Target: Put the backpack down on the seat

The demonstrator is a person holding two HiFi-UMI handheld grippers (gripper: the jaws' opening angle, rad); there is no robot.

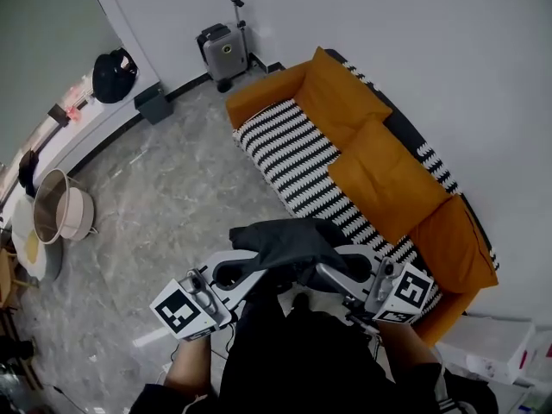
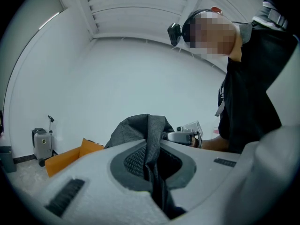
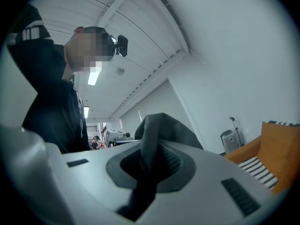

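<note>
Backpack (image 1: 289,244), dark grey woven fabric, slack and bunched, held in the air between left tool (image 1: 226,272) and right tool (image 1: 343,270), just off the front edge of the sofa (image 1: 259,97) at 1 o'clock. Head view alone shows the bag's whole span, long axis 9 to 3 o'clock, and the full striped seat (image 1: 293,158). Gripper views alone show the grips: each tool clenched on a fold of the fabric. Suitcase (image 1: 220,52) stands at 12 o'clock.

Grey marbled floor (image 1: 172,205), sofa (image 1: 293,158) standing on it, orange cushions (image 1: 379,179) lying along the sofa's striped seat, grey suitcase (image 1: 222,52) upright just beyond the sofa's far end, round basins (image 1: 60,210) well left of the sofa
</note>
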